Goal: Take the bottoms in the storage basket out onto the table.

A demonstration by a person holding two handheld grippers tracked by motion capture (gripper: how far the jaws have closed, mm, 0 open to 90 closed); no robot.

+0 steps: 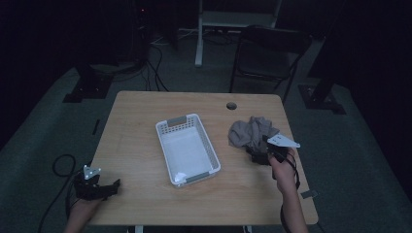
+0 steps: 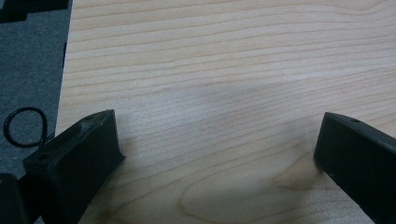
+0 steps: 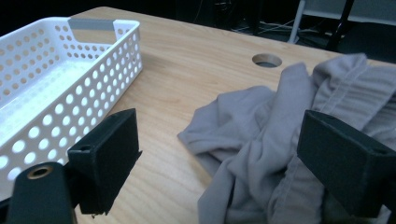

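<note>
So, count first: one grey cloth (image 1: pixel 252 132), one white perforated basket (image 1: pixel 188 149), one wooden table (image 1: pixel 145 111), two grippers. The cloth is a crumpled heap on the table's right side, well apart from the basket, which sits approx mid-table w/ a grey handle strip at each short end and a small white scrap in its near corner. The right gripper (image 1: pixel 265 154) is just at the cloth's near edge; in the right gripper view its jaws stand wide apart, holding nothing, w/ the cloth (image 3: pixel 289 135) bunched between and ahead of them, folds reaching under the right-hand jaw, and the basket (image 3: pixel 56 88) off to the left. Can't tell whether the jaws touch the fabric. The left gripper (image 1: pixel 109 188) rests at the table's near left corner, far from cloth and basket; the left gripper view shows its jaws spread wide over bare wood grain (image 2: pixel 224 70), nothing between them. Table is pale wood w/ rounded corners and a round cable hole (image 1: pixel 231 105) near the far edge. Room is dim: grey carpet, a black folding chair (image 1: pixel 267 53) behind the table, cables on the floor, dark stand feet either side.
</note>
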